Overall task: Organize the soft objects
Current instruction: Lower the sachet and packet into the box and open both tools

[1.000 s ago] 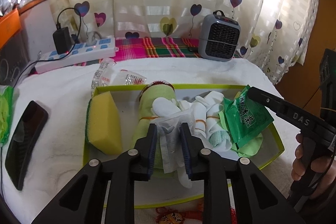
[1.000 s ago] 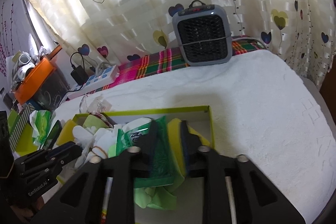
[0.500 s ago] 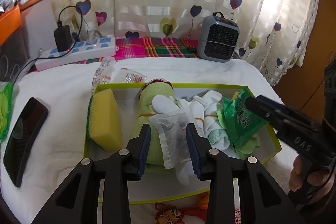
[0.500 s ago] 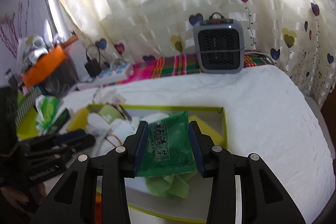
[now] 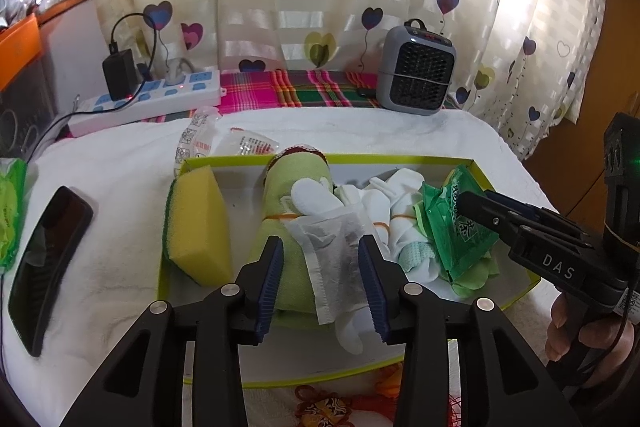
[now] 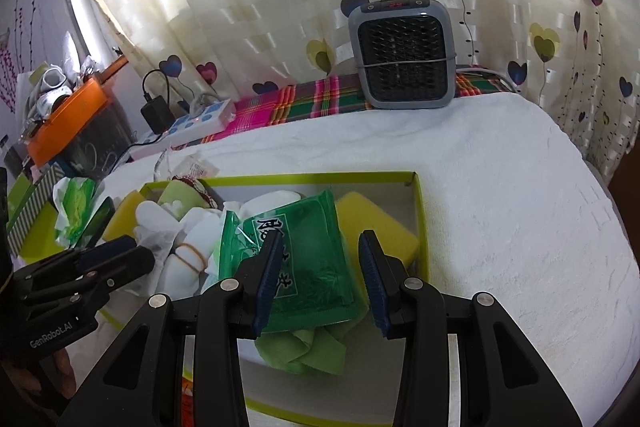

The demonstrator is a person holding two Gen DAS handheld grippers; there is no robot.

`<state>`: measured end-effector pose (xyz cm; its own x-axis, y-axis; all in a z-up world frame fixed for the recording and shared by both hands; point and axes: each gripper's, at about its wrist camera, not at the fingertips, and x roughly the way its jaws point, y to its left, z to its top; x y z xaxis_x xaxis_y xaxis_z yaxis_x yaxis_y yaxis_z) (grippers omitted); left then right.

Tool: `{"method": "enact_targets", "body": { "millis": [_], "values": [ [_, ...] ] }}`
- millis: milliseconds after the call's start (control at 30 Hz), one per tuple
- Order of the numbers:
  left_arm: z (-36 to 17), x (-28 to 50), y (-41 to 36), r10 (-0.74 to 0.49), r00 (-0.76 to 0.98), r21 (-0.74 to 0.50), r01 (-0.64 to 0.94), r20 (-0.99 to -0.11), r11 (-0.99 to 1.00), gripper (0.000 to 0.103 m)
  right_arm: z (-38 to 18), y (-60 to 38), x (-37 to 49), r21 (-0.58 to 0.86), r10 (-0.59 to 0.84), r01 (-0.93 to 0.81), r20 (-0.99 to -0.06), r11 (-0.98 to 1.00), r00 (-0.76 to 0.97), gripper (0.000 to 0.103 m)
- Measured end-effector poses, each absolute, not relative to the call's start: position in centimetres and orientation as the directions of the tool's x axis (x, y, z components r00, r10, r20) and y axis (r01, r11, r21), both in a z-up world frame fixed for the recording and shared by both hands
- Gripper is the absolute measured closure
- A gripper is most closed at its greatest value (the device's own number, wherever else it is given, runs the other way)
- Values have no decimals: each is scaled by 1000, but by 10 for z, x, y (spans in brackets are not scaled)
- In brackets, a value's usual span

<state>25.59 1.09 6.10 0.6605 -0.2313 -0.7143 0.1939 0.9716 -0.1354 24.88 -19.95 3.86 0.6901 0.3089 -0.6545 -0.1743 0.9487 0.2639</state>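
Both tongs slant down over the green-rimmed tray (image 5: 516,289) on the white-covered tabletop (image 6: 520,187). The left tongs (image 5: 322,277) have just been opening, and their blue pads stand clear on either side of a white tea-bag sachet (image 5: 334,255) draped over the rolled green towel (image 5: 280,227). The right tongs (image 6: 320,275) have also just opened, and stand apart over the green packet (image 6: 308,251), which lies in the tray beside a yellow sponge (image 6: 376,223); a hand (image 5: 588,327) grips their handle.
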Motion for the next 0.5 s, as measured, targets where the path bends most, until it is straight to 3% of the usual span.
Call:
{"method": "enact_targets", "body": {
  "millis": [500],
  "values": [
    [66,243,13,-213,671,-112,191,-711,975,61,48,-200,237,279,320,-178,-632,943,706,62]
  ]
}}
